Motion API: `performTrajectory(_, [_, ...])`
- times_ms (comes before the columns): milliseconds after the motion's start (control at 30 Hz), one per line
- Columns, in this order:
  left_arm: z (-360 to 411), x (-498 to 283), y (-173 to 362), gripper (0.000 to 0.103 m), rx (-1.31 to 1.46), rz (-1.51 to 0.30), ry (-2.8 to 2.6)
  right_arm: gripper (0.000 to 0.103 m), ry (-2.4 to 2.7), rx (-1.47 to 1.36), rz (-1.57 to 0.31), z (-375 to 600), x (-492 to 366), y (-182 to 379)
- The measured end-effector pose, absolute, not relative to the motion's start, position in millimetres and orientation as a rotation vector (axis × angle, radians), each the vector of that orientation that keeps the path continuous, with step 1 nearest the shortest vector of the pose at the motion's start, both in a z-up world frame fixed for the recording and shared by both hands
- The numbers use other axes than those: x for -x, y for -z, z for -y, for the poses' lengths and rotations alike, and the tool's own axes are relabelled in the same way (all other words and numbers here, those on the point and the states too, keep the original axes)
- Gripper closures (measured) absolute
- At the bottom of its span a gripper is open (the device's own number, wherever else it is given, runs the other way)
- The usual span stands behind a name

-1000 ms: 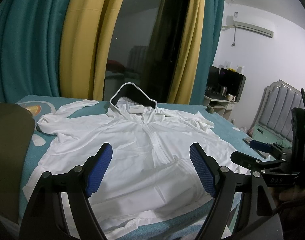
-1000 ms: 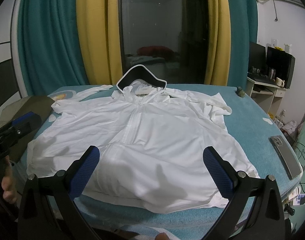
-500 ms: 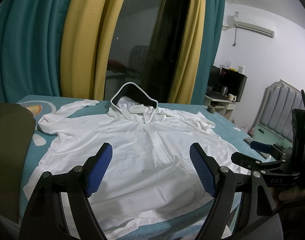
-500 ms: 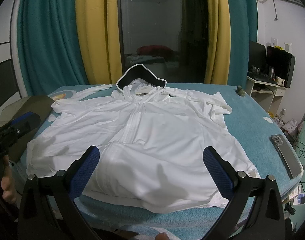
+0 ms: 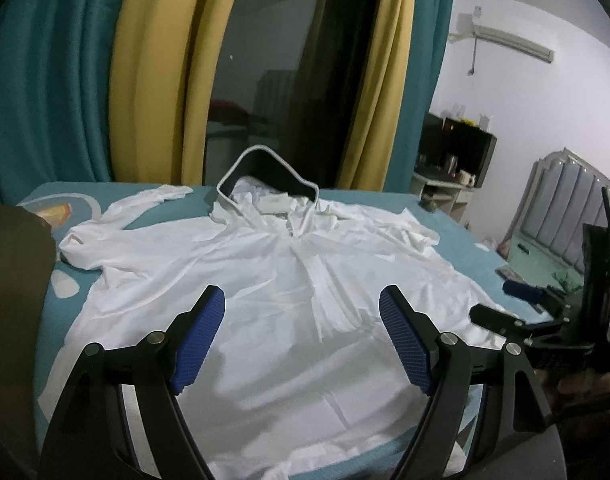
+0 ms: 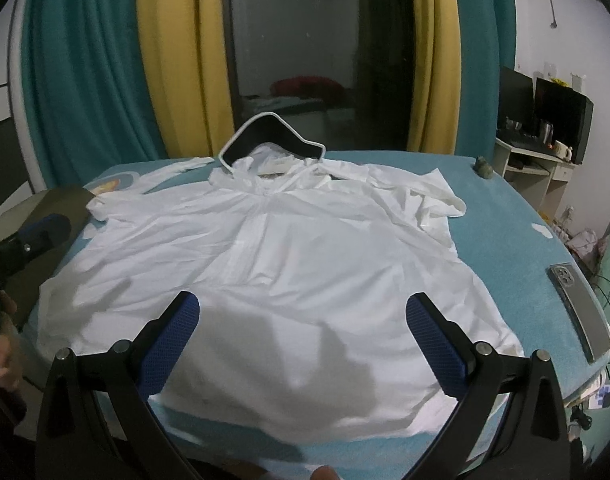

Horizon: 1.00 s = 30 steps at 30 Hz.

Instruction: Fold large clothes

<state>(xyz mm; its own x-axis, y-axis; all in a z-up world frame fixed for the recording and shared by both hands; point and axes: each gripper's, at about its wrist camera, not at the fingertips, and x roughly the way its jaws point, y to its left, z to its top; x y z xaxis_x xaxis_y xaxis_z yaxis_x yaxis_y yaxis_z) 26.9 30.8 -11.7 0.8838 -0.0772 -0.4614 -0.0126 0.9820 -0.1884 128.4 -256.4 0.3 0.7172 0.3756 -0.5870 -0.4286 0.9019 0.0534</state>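
A large white hooded jacket [image 5: 273, 280] lies spread flat, front up, on a teal bed [image 5: 457, 232], hood with a dark lining at the far end. It also shows in the right wrist view [image 6: 305, 264]. My left gripper [image 5: 303, 320] is open and empty, above the hem. My right gripper [image 6: 301, 328] is open and empty, above the jacket's near hem. Each gripper shows at the edge of the other's view: the right one [image 5: 545, 312], the left one [image 6: 25, 240].
A dark olive cloth [image 6: 45, 216] lies at the bed's left edge. A phone [image 6: 581, 304] lies on the bed's right edge. Teal and yellow curtains [image 6: 165, 80] and a dark window stand behind. A desk [image 6: 537, 160] is at the right.
Both grippers have shifted slightly forward over the jacket's hem. The jacket has not moved.
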Motion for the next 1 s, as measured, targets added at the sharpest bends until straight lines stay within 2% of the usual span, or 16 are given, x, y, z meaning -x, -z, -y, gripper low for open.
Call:
performTrajectory(433, [-85.0, -124.8, 20.6, 0.021, 0.202, -0.623, 0.034, 0.002, -0.442, 0.293, -0.659, 260.2, -252.4, -7.5])
performTrajectory(500, [-94.2, -137.9, 24.5, 0.024, 0.187, -0.653, 0.024, 0.016, -0.462, 0.335, -0.677, 253.2, -274.9, -6.5])
performTrajectory(567, [-102.6, -149.1, 26.5, 0.024, 0.180, -0.676, 0.014, 0.024, -0.484, 0.401, -0.693, 239.5, -299.5, -4.2])
performTrajectory(733, [-134.3, -177.8, 36.2, 0.024, 0.215, -0.716, -0.034, 0.031, -0.542, 0.482, -0.700, 206.1, -354.7, 4.8])
performTrajectory(800, [-145.3, -183.7, 39.8, 0.024, 0.234, -0.719, -0.057, 0.042, -0.555, 0.482, -0.716, 195.3, -376.0, 8.8])
performTrajectory(933, [-164.1, -187.9, 47.2, 0.024, 0.255, -0.726, -0.104, 0.046, -0.639, 0.527, -0.779, 165.8, -416.0, 29.8])
performTrajectory(1000, [-175.4, -189.9, 53.8, 0.024, 0.272, -0.743, -0.132, 0.060, -0.621, 0.544, -0.803, 157.0, -431.1, 43.5])
